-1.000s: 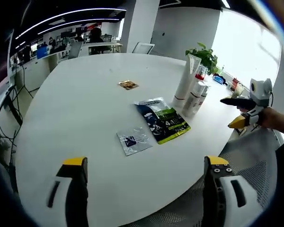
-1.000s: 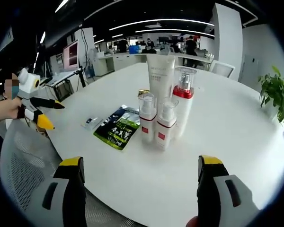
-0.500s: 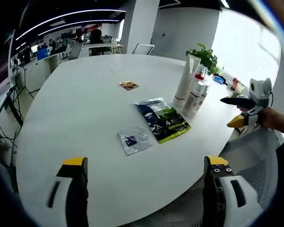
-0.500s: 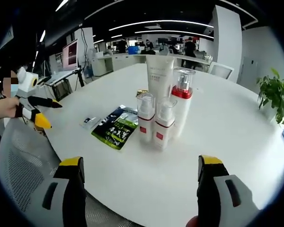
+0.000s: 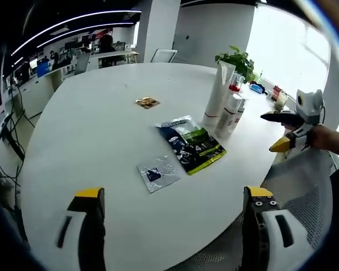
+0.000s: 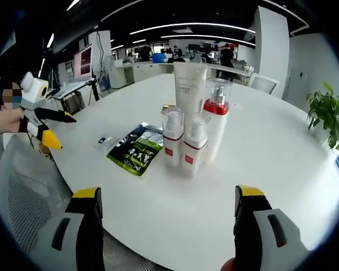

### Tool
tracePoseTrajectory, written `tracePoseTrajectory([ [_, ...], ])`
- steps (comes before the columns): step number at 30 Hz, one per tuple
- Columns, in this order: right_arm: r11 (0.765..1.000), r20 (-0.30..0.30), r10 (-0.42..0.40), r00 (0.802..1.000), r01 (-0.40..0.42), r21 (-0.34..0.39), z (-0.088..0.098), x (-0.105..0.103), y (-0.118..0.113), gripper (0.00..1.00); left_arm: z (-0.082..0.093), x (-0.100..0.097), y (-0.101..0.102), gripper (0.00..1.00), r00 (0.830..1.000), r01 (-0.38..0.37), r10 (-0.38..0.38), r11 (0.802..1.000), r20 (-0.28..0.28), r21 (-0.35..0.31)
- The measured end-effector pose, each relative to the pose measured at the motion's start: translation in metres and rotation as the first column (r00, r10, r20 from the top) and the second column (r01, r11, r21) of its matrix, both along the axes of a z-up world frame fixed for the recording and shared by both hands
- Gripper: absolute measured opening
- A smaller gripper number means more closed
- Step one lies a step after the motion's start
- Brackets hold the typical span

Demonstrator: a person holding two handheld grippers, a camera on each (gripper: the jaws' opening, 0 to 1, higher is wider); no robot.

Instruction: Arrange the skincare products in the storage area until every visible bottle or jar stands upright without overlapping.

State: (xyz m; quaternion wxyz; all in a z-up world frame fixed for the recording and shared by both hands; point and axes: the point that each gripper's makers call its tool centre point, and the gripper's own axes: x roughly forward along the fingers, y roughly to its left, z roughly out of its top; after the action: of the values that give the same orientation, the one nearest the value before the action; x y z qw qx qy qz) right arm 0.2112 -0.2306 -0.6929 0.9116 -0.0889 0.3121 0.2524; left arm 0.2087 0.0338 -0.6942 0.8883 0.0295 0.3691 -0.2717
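On the round white surface four skincare containers stand upright in a tight cluster: a tall white tube at the back, a clear-capped pump bottle with a red collar just beside it, and two short white pump bottles with red labels in front, close together and possibly touching. In the left gripper view the same cluster appears toward the far right side of the surface, the tube standing tallest beside the smaller bottles. Near the cluster lies a flat dark green sachet, with a small clear plastic packet just beside it and a small golden wrapper farther off, well apart from both. A potted green plant stands beyond the bottles, near the surface's far edge. The left tongs are spread wide over the near edge of the surface, holding nothing; they also appear in the right gripper view, held in a hand off the surface's edge. The right tongs are likewise spread and empty, short of the bottles, and they also appear at the right of the left gripper view. A grey mesh chair back sits below the surface's edge.
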Motion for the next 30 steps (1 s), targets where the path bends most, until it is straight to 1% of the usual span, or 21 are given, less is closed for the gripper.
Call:
tracePoseTrajectory([
  [17,1.000,-0.021,-0.021,1.000,0.021,-0.018,-0.005,-0.001,-0.006,0.97,0.011,0.050,-0.011,0.98,0.996,0.090,-0.091,0.995,0.018,0.038],
  [24,0.999,-0.027,-0.024,0.999,0.023,-0.029,-0.006,-0.001,-0.007,0.97,0.015,0.076,-0.017,0.98,0.990,0.139,-0.141,0.988,0.027,0.072],
  [28,0.999,-0.029,-0.022,0.999,0.021,-0.033,-0.006,-0.002,-0.006,0.97,0.011,0.092,-0.019,0.97,0.986,0.162,-0.165,0.983,0.025,0.087],
  [30,0.999,-0.032,-0.023,0.999,0.022,-0.034,-0.007,-0.001,-0.007,0.97,0.012,0.097,-0.020,0.97,0.983,0.178,-0.181,0.979,0.022,0.096],
])
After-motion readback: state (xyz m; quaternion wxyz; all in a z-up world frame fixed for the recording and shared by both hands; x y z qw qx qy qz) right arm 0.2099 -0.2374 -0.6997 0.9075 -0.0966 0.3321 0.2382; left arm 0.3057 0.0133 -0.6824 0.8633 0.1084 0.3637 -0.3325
